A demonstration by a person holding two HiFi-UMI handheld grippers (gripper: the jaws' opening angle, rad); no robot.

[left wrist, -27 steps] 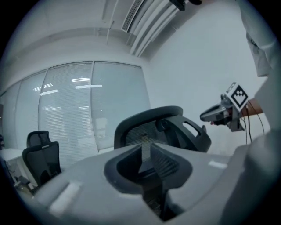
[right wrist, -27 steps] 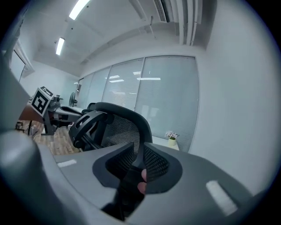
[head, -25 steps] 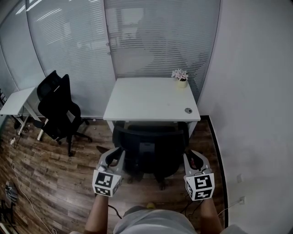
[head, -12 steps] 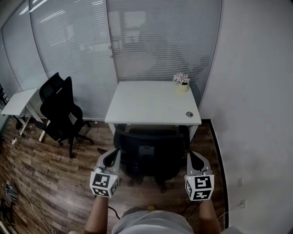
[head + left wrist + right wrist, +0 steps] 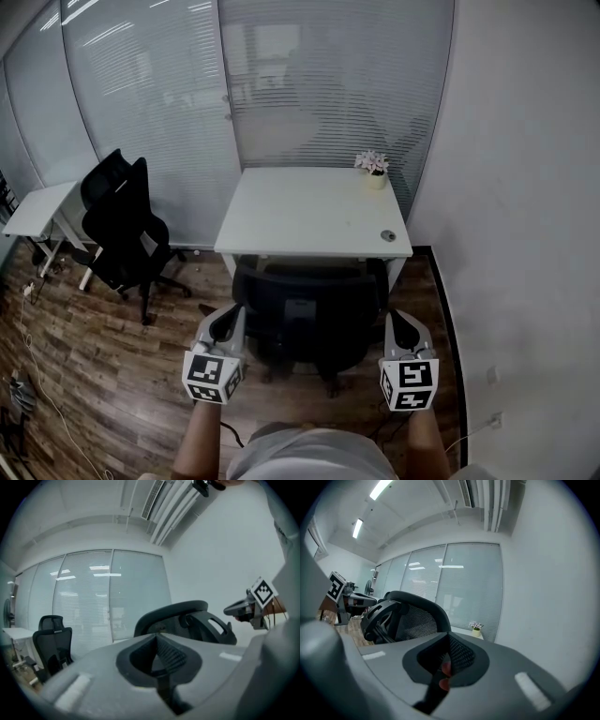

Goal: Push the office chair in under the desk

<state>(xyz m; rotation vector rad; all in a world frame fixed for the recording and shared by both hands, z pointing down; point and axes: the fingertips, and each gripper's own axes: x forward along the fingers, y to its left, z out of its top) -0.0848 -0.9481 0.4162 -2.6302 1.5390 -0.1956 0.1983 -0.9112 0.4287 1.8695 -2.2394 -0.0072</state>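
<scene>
A black mesh office chair (image 5: 309, 314) stands at the front of the white desk (image 5: 309, 211), its backrest toward me and its seat partly under the desktop. My left gripper (image 5: 233, 317) is at the backrest's left edge and my right gripper (image 5: 395, 321) at its right edge. Whether either touches the chair I cannot tell. Both are shut with nothing in them. In the left gripper view the shut jaws (image 5: 156, 635) point past the chair (image 5: 187, 620). The right gripper view shows its shut jaws (image 5: 448, 637) beside the chair (image 5: 410, 616).
A second black chair (image 5: 117, 225) and a small white table (image 5: 37, 206) stand at the left. Glass partitions with blinds (image 5: 281, 84) run behind the desk, and a white wall (image 5: 525, 234) is close on the right. A flower pot (image 5: 373, 169) sits on the desk. Cables (image 5: 37, 375) lie on the wood floor.
Both grippers' jaws stood slightly apart a second ago and are now closed together. The hands and the chair have stayed about where they were.
</scene>
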